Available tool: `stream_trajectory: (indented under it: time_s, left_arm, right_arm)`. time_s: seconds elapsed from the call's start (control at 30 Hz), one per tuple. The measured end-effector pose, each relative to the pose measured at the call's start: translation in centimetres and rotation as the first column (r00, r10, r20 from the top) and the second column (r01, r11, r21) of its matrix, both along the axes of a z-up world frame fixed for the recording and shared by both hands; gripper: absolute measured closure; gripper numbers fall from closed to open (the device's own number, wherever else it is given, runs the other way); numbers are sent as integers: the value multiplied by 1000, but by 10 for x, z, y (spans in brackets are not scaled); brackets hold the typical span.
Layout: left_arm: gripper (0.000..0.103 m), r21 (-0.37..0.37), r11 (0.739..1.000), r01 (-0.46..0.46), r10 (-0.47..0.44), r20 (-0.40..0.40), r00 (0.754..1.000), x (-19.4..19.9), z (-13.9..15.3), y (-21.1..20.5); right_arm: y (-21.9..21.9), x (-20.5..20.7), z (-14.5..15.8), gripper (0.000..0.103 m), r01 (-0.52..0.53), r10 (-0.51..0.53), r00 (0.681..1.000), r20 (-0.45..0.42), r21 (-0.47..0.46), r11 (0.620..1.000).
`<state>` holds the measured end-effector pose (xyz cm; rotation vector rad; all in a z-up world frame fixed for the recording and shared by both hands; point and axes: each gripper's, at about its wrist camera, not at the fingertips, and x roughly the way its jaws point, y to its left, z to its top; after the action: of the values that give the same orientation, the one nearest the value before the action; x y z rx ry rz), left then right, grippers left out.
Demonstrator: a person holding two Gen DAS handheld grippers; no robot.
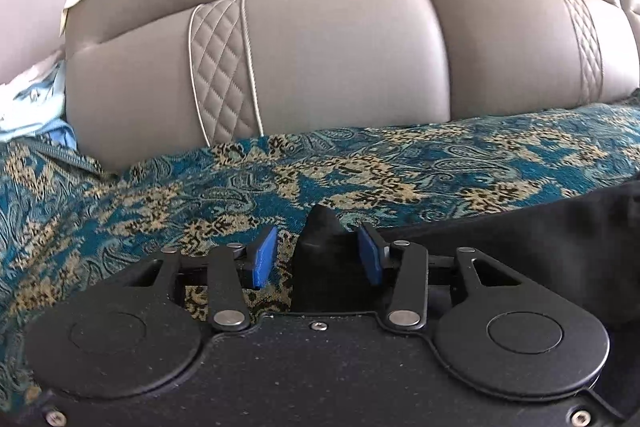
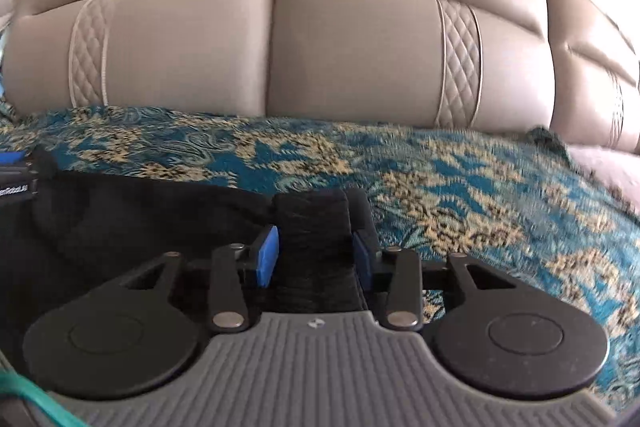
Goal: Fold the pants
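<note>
Black pants [image 1: 520, 239] lie on a teal and gold patterned cover [image 1: 240, 195]. In the left wrist view they spread to the right, and a peaked corner of them [image 1: 320, 251] stands between my blue pads. My left gripper [image 1: 318, 257] is open; the cloth touches only the right pad [image 1: 370, 255]. In the right wrist view the pants [image 2: 120, 219] spread to the left. My right gripper [image 2: 316, 255] is open, with a bunched edge of the pants [image 2: 314, 227] filling the gap between its pads. The left gripper shows at the left edge [image 2: 16, 175].
A beige padded headboard with quilted strips [image 1: 320, 47] rises just behind the cover and also fills the back of the right wrist view [image 2: 320, 47]. Light blue cloth [image 1: 36, 107] lies at the far left. A pale surface [image 2: 608, 163] shows beyond the cover's right edge.
</note>
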<state>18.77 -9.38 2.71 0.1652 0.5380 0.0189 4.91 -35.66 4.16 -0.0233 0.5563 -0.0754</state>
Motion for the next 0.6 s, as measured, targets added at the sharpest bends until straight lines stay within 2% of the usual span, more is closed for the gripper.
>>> stream_trajectory:
  time_s: [0.03, 0.27, 0.4, 0.47, 0.53, 0.6]
  left_arm:
    - [59, -1, 1000, -3, 3, -1, 1000, 1, -2, 0]
    - [58, -32, 999, -18, 17, -23, 1000, 11, -6, 4]
    - [57, -38, 999, -18, 17, -27, 999, 12, -7, 5]
    - [56, -43, 999, -19, 17, -32, 999, 12, -6, 6]
    - [53, -47, 999, -16, 14, -42, 999, 12, -3, 8]
    - [44, -59, 998, -10, 7, -54, 999, 12, 3, 13]
  right_arm:
    - [-2, 1, -1, 45, 6, -6, 1000, 3, 6, 1000]
    - [-5, 3, -4, 31, 40, -40, 999, 16, -4, 999]
    - [-12, 4, -5, 17, 67, -68, 998, 12, 13, 998]
    - [-17, 6, -5, 13, 74, -74, 997, 5, 31, 997]
    - [-24, 8, -7, 9, 56, -56, 998, -1, 56, 997]
    - [-33, 10, -8, 6, 31, -30, 1000, -6, 83, 996]
